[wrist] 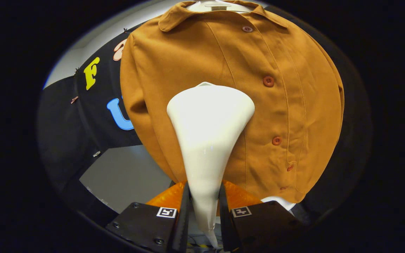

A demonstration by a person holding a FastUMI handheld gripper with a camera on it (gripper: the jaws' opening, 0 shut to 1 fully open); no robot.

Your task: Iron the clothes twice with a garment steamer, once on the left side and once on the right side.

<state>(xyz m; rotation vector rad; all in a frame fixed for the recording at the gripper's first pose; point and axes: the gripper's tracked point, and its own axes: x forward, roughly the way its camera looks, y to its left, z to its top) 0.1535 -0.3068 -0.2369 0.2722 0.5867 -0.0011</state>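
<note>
A brown button-up jacket (pixel 280 88) hangs on a pale hanger (pixel 216 5) straight ahead of me. My gripper (pixel 204 202) is shut on the narrow handle of a white garment steamer (pixel 207 126), both fingers pressing its sides. The steamer widens upward into a broad head that lies over the jacket's front panel, left of the button row (pixel 268 81), about mid-chest height. Whether the head touches the fabric I cannot tell.
Black booth cloth (pixel 65 123) hangs behind and to the left of the jacket. A grey floor or wall patch (pixel 128 175) shows below the jacket's left sleeve. A white object (pixel 281 201) peeks from under the jacket's hem.
</note>
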